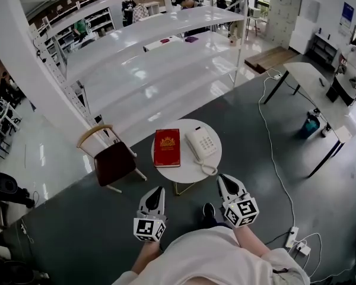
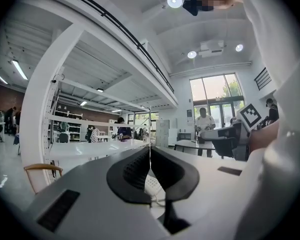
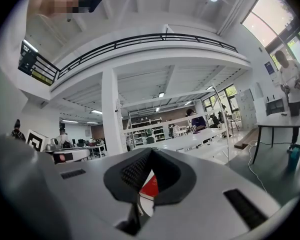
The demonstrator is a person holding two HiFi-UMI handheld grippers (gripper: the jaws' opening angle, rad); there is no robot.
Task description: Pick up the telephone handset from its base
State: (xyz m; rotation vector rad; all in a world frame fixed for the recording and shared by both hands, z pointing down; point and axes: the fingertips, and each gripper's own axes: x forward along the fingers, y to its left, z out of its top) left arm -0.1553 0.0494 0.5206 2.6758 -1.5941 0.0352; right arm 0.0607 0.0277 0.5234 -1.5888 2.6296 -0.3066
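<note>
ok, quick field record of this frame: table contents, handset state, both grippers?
table: round white table; red book with gold emblem on its left, white corded telephone on its right
handset: white handset lying on its base
left gripper: jaws shut, empty, short of table
right gripper: jaws shut, empty, short of table
nearby: wooden chair with dark seat, left of table

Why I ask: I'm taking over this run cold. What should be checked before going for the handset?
1. Handset seated on base: ok.
2. Handset clear of book: ok, they lie apart on the table.
3. Right gripper open to grasp: not ok, jaws shut.
4. Left gripper open: not ok, jaws shut.
5. Both empty: ok.
6. Cord free to follow: cannot tell.
</note>
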